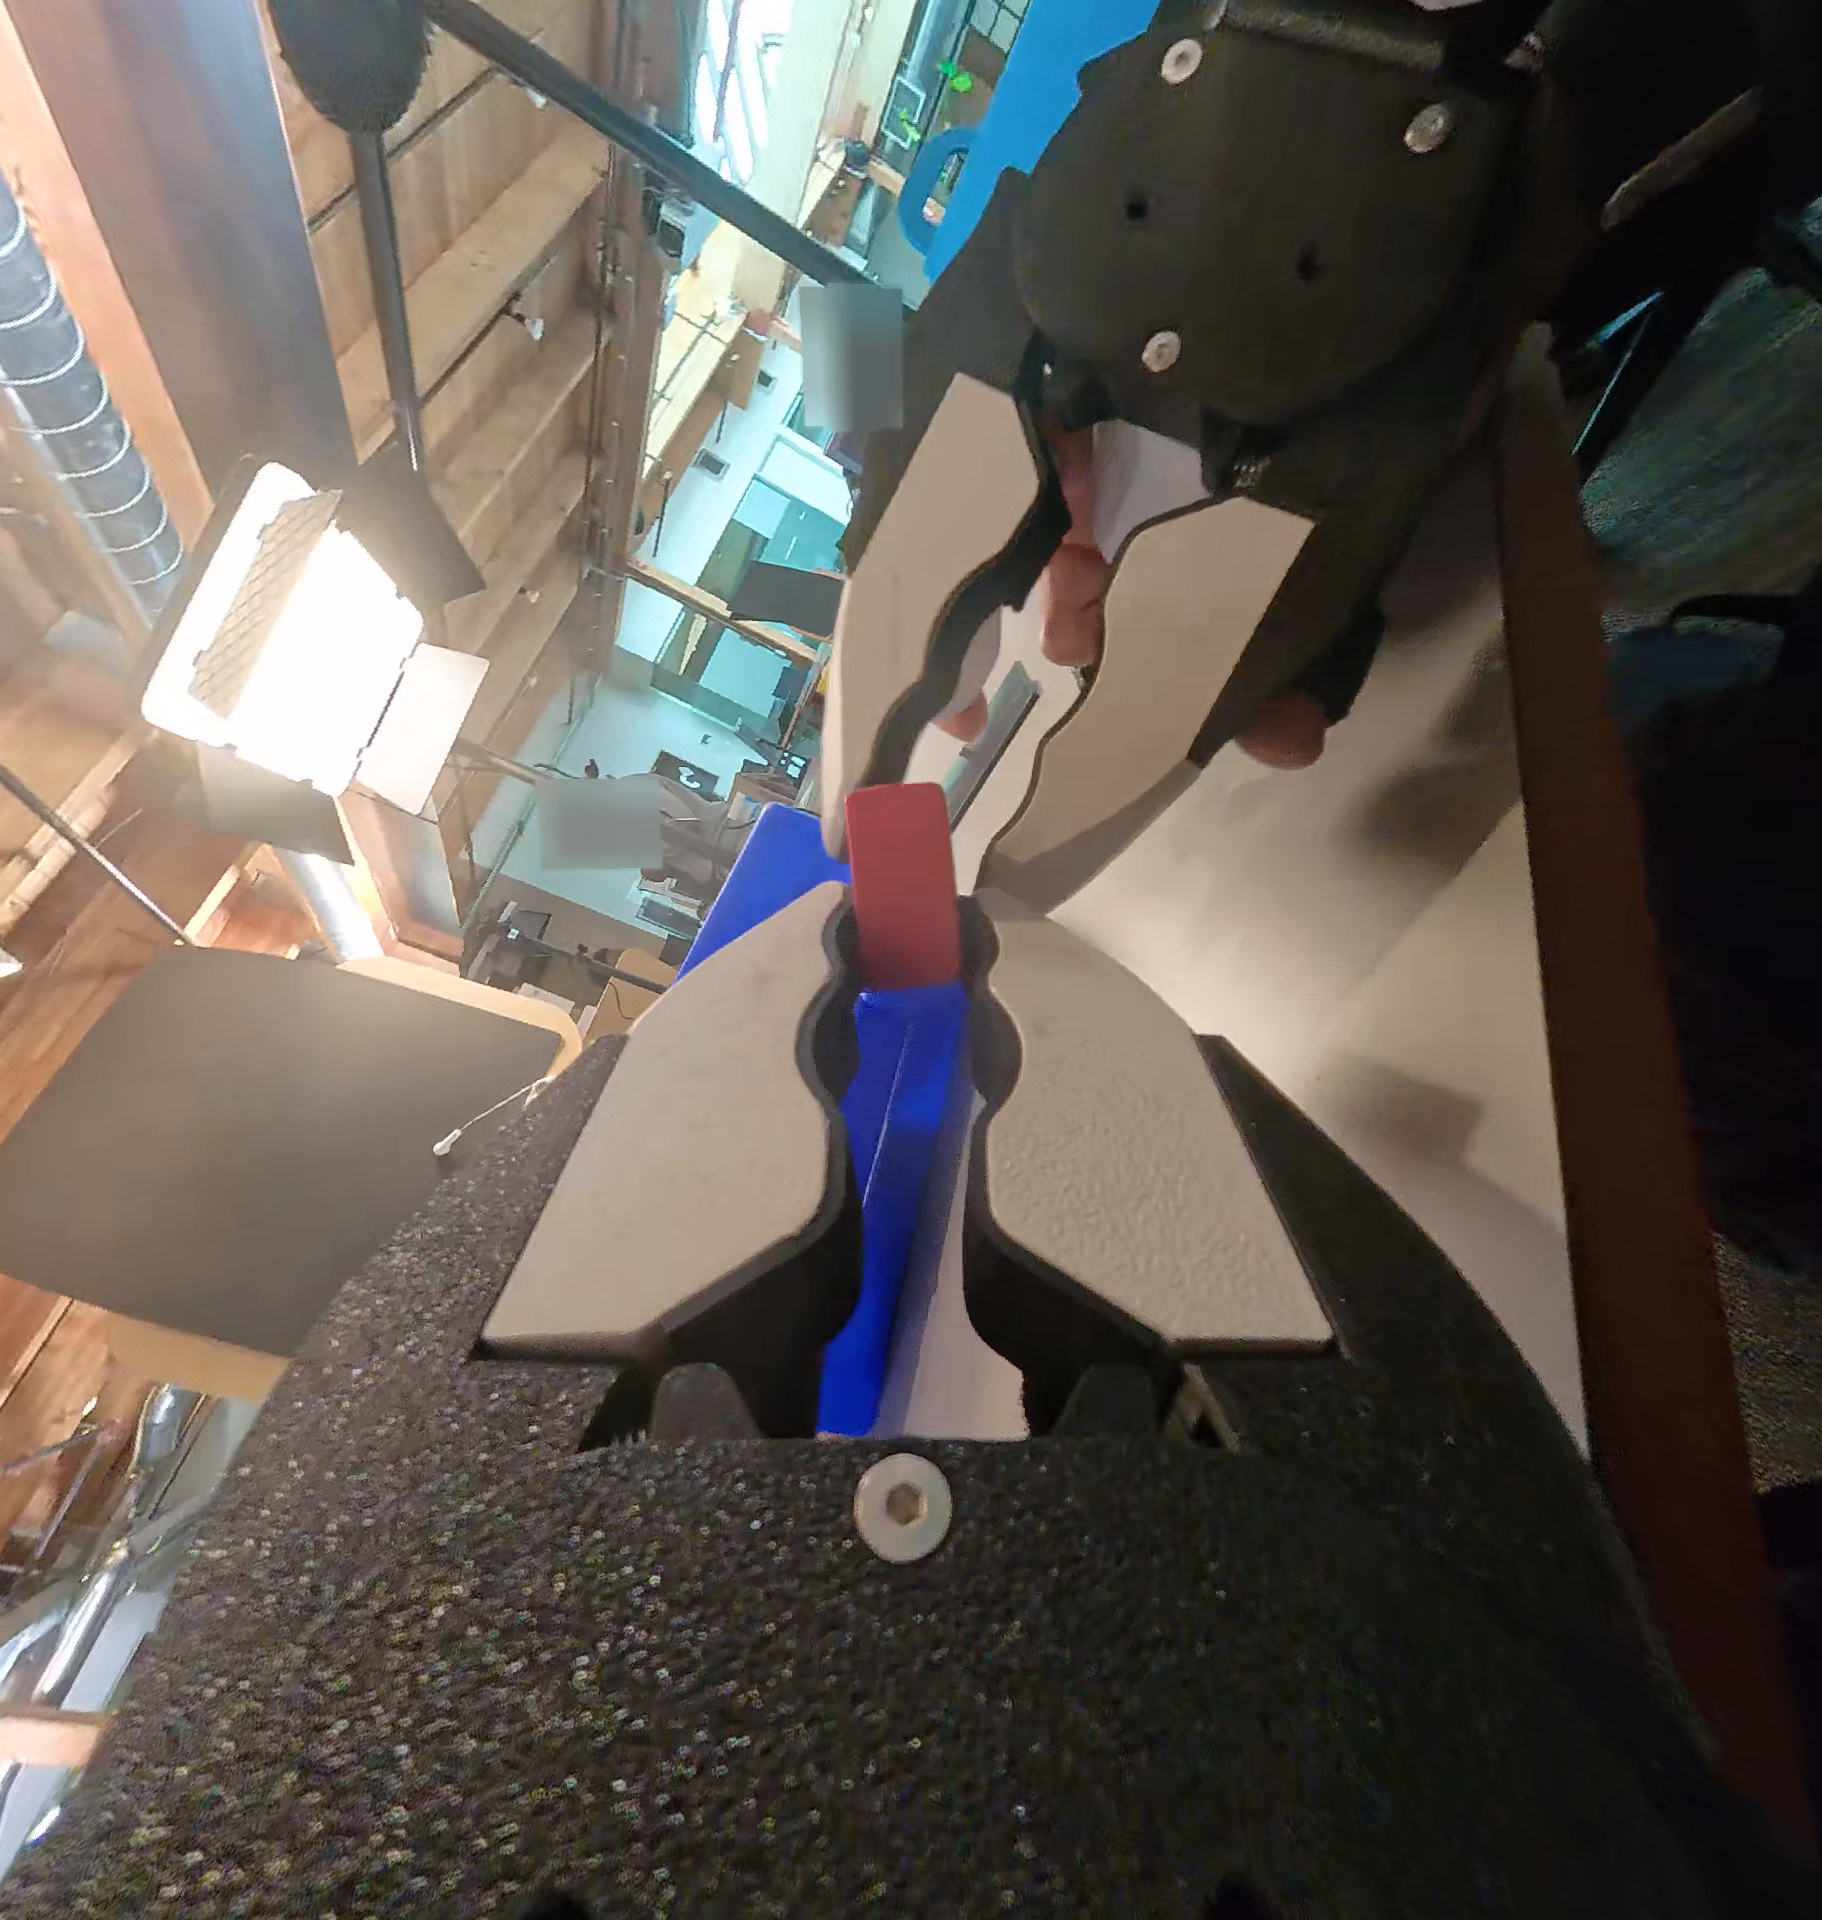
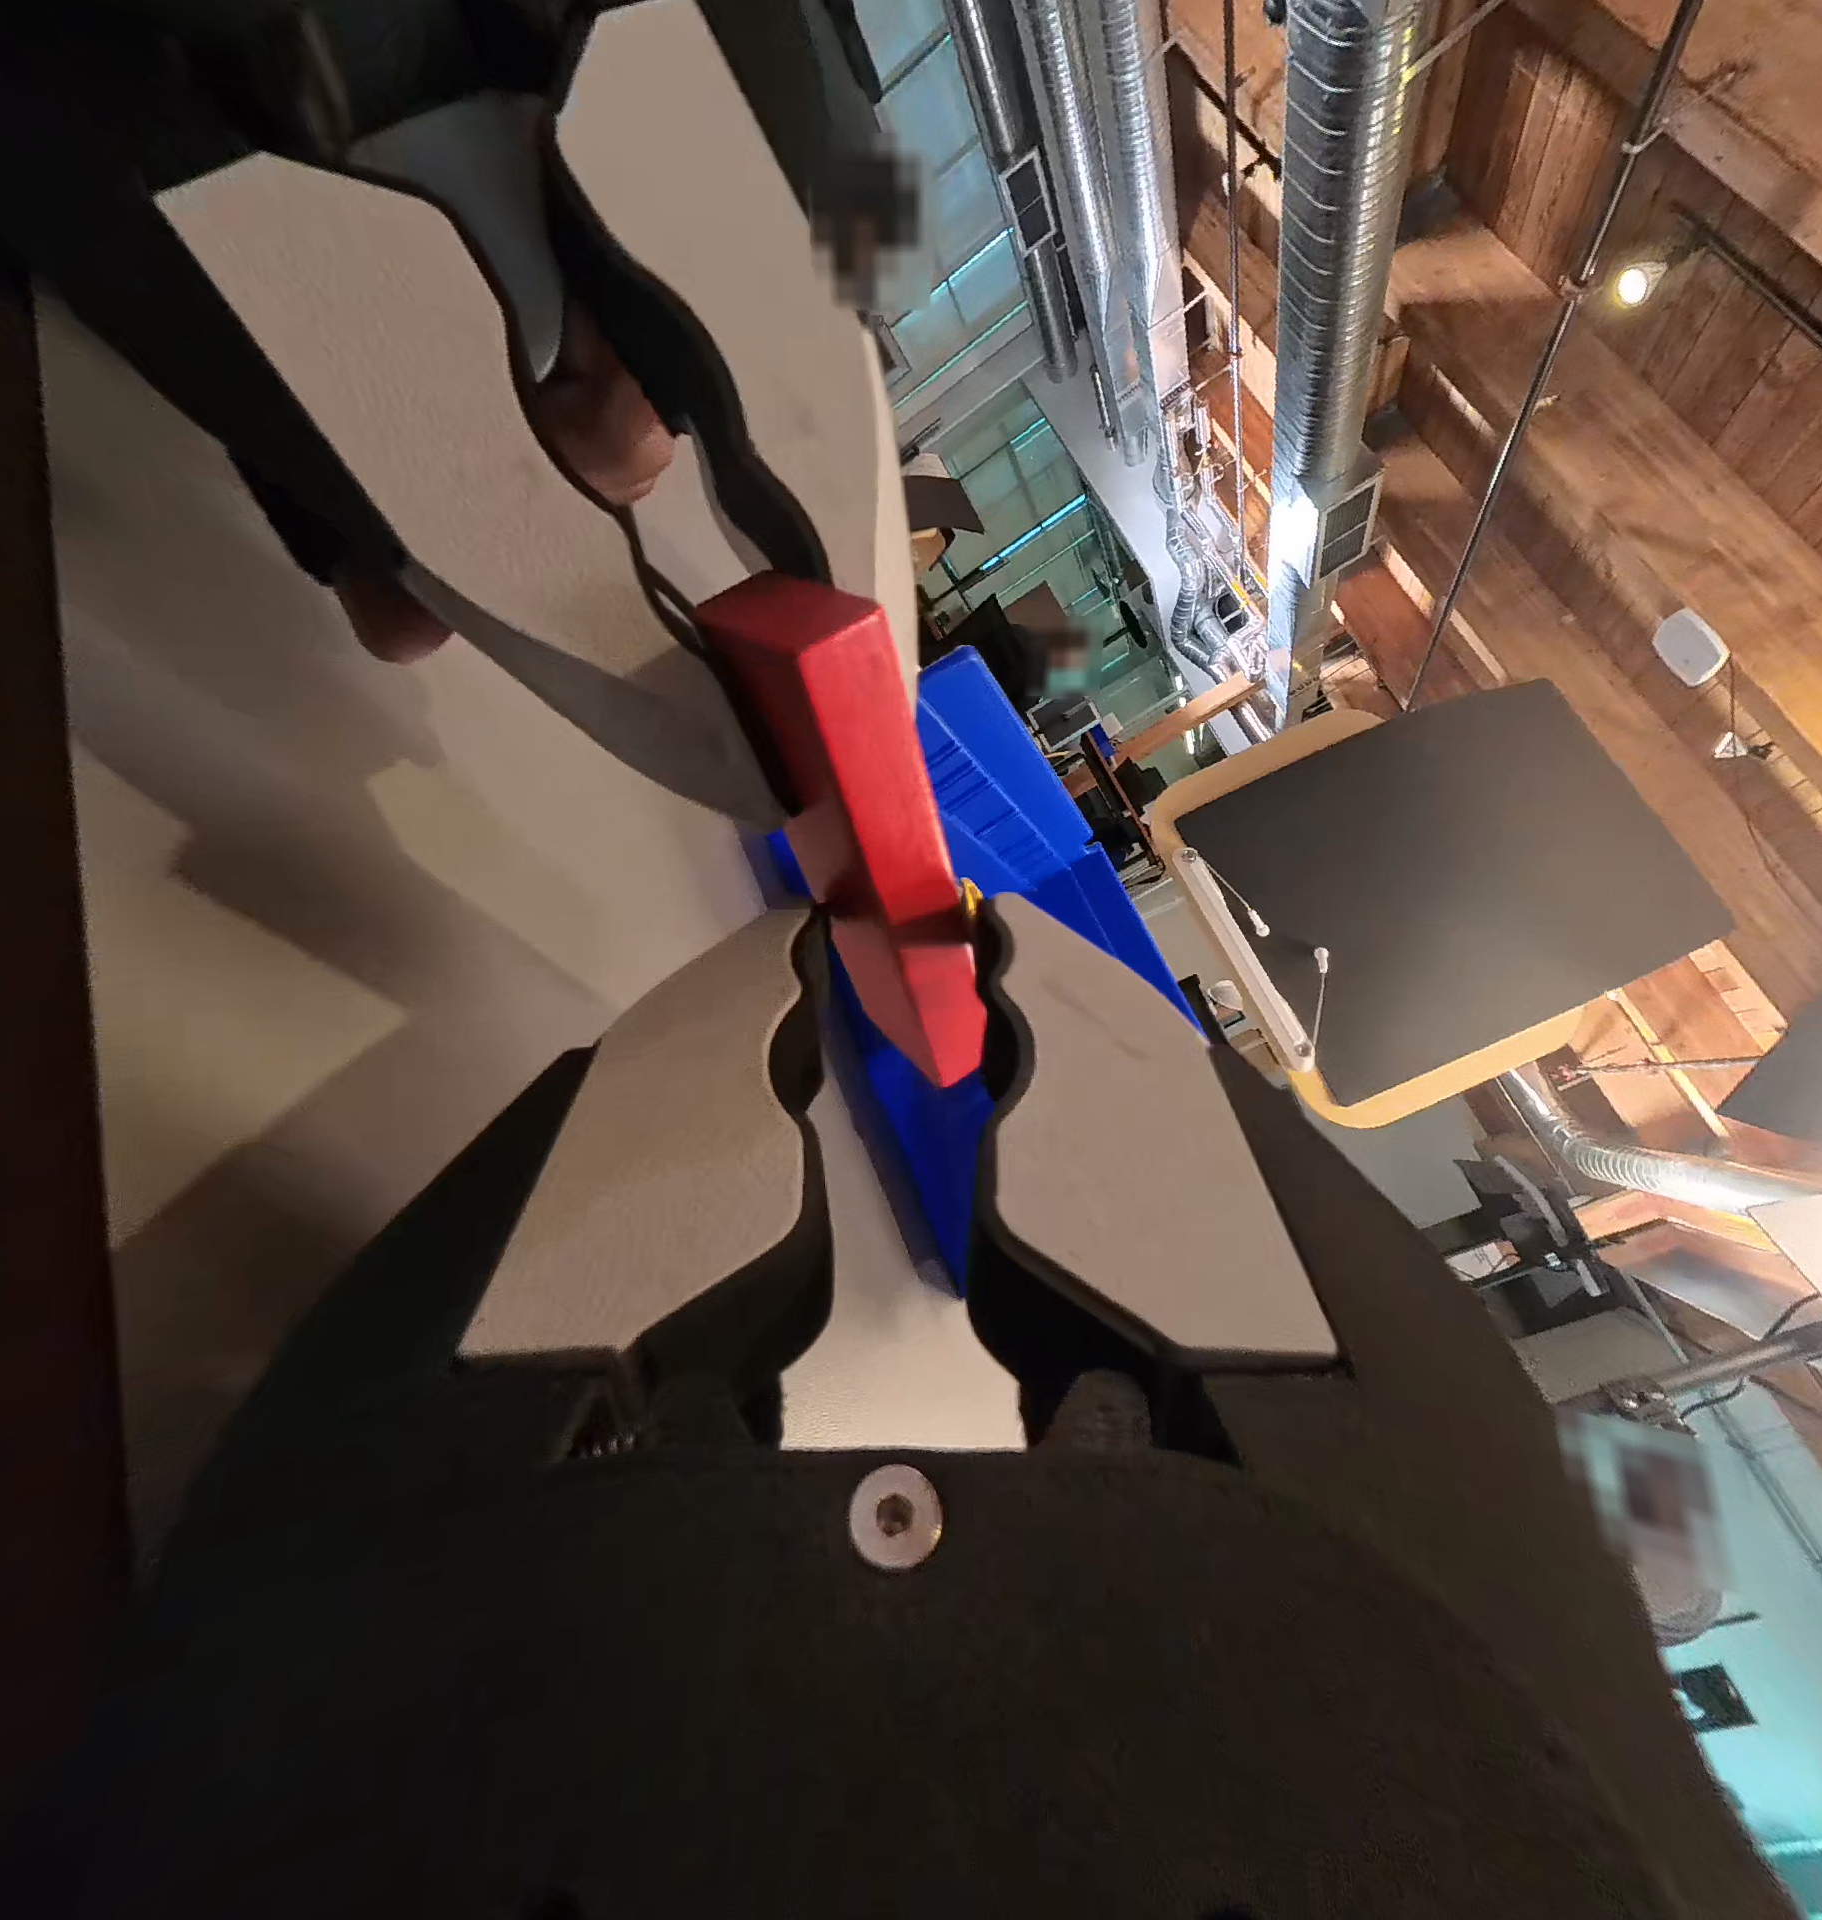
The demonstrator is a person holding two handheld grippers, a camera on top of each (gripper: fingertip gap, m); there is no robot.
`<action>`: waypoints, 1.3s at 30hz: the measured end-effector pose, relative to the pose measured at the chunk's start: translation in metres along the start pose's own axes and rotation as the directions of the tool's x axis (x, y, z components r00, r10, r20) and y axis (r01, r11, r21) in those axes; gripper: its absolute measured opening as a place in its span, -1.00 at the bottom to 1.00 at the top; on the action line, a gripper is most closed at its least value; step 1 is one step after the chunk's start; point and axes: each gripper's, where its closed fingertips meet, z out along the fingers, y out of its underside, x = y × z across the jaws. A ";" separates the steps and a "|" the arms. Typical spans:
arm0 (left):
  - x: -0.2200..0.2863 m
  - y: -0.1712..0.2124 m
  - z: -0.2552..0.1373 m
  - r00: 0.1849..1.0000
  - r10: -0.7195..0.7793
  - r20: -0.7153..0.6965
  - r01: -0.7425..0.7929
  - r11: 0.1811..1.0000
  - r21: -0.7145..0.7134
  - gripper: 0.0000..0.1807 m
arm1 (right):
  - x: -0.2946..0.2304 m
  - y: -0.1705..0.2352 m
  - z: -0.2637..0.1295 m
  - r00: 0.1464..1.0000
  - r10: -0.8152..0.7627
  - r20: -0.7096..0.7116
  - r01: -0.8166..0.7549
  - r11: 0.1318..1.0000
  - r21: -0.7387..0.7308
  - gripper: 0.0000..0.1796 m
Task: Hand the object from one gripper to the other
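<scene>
Right wrist view: both grippers (image 2: 902, 925) clamp red block (image 2: 865, 769); blue bin (image 2: 1000, 821) contents unclear.

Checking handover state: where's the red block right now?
The red block is in mid-air between the two grippers, above the blue bin: one end sits in the left gripper, the other in the right gripper.

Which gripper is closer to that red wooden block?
Left, barely: the left gripper clamps one end of the red wooden block; the right gripper brackets its other end.
</scene>
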 end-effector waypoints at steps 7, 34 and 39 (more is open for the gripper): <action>-0.019 -0.002 -0.005 0.985 -0.145 0.091 0.139 0.988 0.070 -0.71 | 0.009 -0.002 -0.001 0.998 0.060 -0.020 -0.060 0.998 0.020 -0.79; -0.044 -0.039 -0.001 0.405 -0.849 -0.338 0.912 0.351 0.212 -0.67 | 0.041 -0.060 -0.022 0.204 0.798 0.566 -0.976 0.210 0.056 -0.81; -0.039 -0.035 0.005 0.476 -0.838 -0.267 0.879 0.441 0.182 -0.81 | 0.042 -0.047 -0.017 0.235 0.836 0.496 -0.969 0.242 0.052 -0.80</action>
